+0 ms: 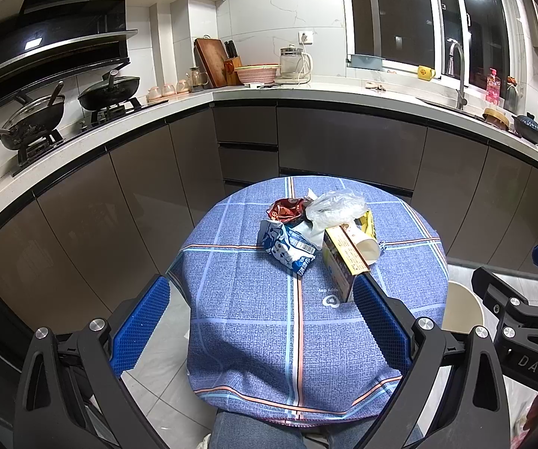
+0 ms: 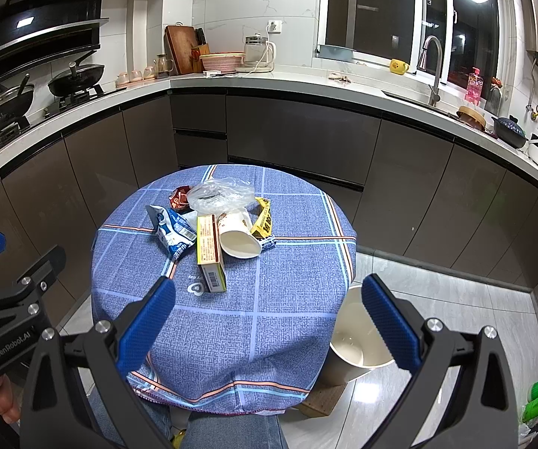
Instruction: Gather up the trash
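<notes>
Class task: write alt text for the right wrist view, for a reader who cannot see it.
An open right gripper hovers before a small round table in a blue checked cloth, where trash is piled: paper cup, yellow box, clear plastic bag, snack wrappers. A pale bin stands on the floor beside the table.

Both wrist cams sat above the near edge of the table (image 1: 239, 299), facing fwd toward the kitchen cabinets (image 1: 343, 142). Left cam looked from the left, right cam from the right; both shared the table w/ its trash pile (image 2: 212, 224).
</notes>
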The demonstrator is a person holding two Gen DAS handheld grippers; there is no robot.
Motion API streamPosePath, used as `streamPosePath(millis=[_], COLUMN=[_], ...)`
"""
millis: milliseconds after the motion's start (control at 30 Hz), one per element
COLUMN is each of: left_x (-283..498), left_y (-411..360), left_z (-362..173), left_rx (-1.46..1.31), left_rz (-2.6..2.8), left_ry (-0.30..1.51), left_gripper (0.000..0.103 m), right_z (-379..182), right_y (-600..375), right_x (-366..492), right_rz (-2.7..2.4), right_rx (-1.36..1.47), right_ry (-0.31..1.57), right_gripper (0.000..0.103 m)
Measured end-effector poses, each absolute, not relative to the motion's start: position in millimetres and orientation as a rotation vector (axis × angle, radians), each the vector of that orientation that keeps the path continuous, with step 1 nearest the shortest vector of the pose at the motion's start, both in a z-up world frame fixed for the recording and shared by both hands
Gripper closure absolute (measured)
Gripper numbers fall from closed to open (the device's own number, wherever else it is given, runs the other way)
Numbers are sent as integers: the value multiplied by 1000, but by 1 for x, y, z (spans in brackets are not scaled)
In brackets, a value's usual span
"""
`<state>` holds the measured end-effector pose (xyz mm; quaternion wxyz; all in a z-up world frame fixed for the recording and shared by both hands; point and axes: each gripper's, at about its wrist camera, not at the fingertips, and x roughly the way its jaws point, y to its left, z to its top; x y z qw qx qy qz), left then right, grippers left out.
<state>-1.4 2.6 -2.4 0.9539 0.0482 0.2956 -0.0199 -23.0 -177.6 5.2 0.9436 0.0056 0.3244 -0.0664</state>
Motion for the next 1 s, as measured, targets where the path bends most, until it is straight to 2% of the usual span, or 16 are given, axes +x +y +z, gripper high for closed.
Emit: streamPosePath(millis=[1000], left_x=[24], left_y=[11], left_z=[-19], left_rx=[89], left_rz=[-3], left_ry=[661], left_gripper=[8], right_z=[-17], right_y=[-174], right_x=[16], right_rz=[-91], right_rx=[-5], right_ry=[738], right_gripper=[3])
